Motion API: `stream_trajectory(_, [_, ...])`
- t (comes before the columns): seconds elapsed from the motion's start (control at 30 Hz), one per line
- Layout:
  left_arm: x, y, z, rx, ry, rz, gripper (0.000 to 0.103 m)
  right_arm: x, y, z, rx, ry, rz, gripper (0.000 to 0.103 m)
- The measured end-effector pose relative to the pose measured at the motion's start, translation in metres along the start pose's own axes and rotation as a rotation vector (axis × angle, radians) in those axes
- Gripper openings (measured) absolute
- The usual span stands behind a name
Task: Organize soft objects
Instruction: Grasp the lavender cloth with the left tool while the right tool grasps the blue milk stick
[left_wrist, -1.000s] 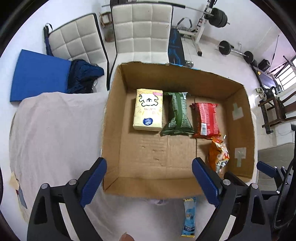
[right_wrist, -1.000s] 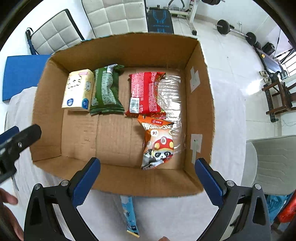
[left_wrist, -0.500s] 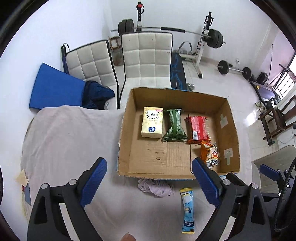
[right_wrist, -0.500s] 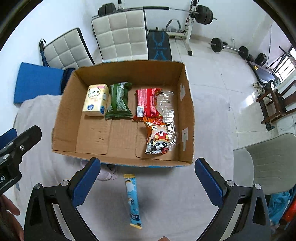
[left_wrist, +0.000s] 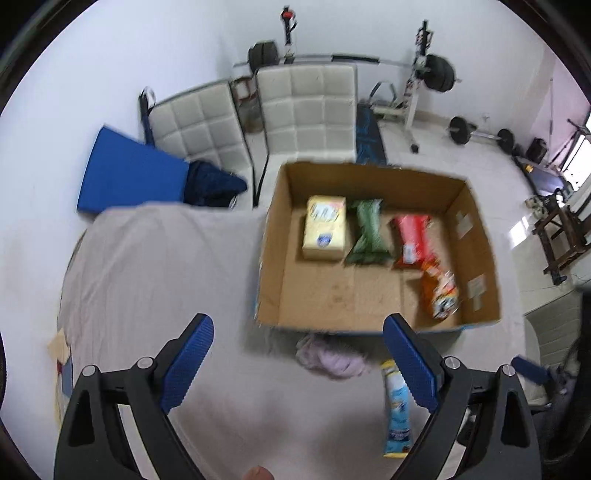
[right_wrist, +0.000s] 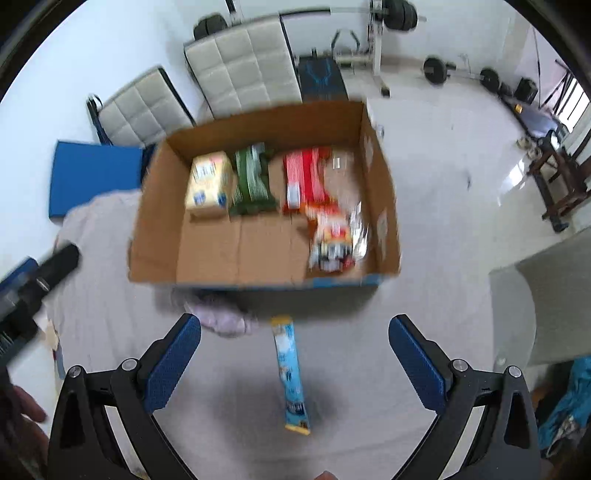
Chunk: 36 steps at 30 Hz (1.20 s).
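Left wrist view, read left to right: grey cloth-covered table (left_wrist: 155, 280), creased, soft-looking. On it sits a shallow corrugated cardboard box (left_wrist: 476, 236), open-topped, rectangular, its outer base edge printed blue. Inside along the far wall: yellow tissue pack (left_wrist: 325, 229), blocky; green packet (left_wrist: 367, 232), crimped ends; red packet (left_wrist: 412, 236), flat and glossy. An orange snack bag (left_wrist: 441, 291) lies nearer the right wall, below the red one. Just outside the near wall a crumpled lilac cloth (left_wrist: 330, 356) rests on the table, partly tucked under the box edge. Beside it a slim light-blue sachet (left_wrist: 397, 406) lies lengthwise, its upper part hidden behind the right finger. Whole frame is motion-blurred; printing on the packs is unreadable.

Left gripper (left_wrist: 297, 367): ribbed blue pads on black arms, standing wide apart with nothing between them, tilted steeply down over bare table in front of the box.

Right wrist view: same box (right_wrist: 155, 236), contents smeared by blur; a crinkled clear wrapper (right_wrist: 354, 206) shows right of the red packet (right_wrist: 304, 177). Lilac cloth (right_wrist: 221, 319) and sachet (right_wrist: 290, 369) sit on the table between the fingers in view, touched by neither. Right gripper (right_wrist: 295, 360) is likewise spread wide and empty, pointing almost straight down. Part of the left gripper's body is cut off at the left edge, with part of a hand (right_wrist: 22, 410) below it.
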<state>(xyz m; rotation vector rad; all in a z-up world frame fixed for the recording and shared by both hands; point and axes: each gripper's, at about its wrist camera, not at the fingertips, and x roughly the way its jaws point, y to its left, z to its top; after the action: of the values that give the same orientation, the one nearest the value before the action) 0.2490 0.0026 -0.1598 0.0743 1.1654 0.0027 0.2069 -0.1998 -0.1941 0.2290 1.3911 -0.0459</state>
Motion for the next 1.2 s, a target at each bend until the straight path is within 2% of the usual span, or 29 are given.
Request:
stream_trajectory(0.17, [0.055, 0.015, -0.041, -0.056, 0.173, 0.020, 0.094, 0.088, -0.008, -0.042, 0.012, 0.199, 0.005, 0.103])
stream_trajectory(0.33, [0.104, 0.022, -0.072, -0.126, 0.338, -0.020, 0.094, 0.147, -0.009, -0.075, 0.027, 0.311, 0.005, 0.101])
stream_trajectory(0.37, [0.112, 0.022, -0.076, -0.141, 0.364, -0.031, 0.094, 0.155, -0.009, -0.080, 0.034, 0.328, 0.009, 0.098])
stream_trajectory(0.47, [0.134, 0.019, -0.084, -0.205, 0.426, -0.086, 0.094, 0.162, -0.009, -0.092, 0.036, 0.335, 0.001, 0.074])
stream_trajectory(0.5, [0.139, 0.017, -0.085, -0.225, 0.439, -0.106, 0.094, 0.160, -0.009, -0.093, 0.025, 0.319, -0.014, 0.059])
stream_trajectory(0.6, [0.155, 0.012, -0.085, -0.308, 0.458, -0.174, 0.094, 0.156, -0.016, -0.096, 0.039, 0.316, -0.029, 0.030])
stream_trajectory(0.67, [0.164, 0.010, -0.083, -0.361, 0.457, -0.201, 0.094, 0.152, -0.024, -0.098, 0.044, 0.310, -0.052, 0.024])
stream_trajectory(0.83, [0.191, 0.005, -0.082, -0.491, 0.452, -0.246, 0.094, 0.142, -0.046, -0.102, 0.074, 0.295, -0.079, 0.021])
stream_trajectory(0.97, [0.210, -0.009, -0.081, -0.470, 0.459, -0.217, 0.094, 0.138, -0.064, -0.107, 0.098, 0.298, -0.096, 0.021])
stream_trajectory(1.03, [0.211, -0.014, -0.082, -0.454, 0.436, -0.217, 0.069, 0.137, -0.070, -0.109, 0.104, 0.304, -0.096, 0.021])
stream_trajectory(1.1, [0.209, -0.021, -0.082, -0.435, 0.420, -0.246, 0.051, 0.137, -0.072, -0.112, 0.103, 0.312, -0.093, 0.021])
stream_trajectory(1.2, [0.200, -0.028, -0.086, -0.394, 0.416, -0.254, 0.044, 0.140, -0.074, -0.103, 0.094, 0.323, -0.090, 0.020])
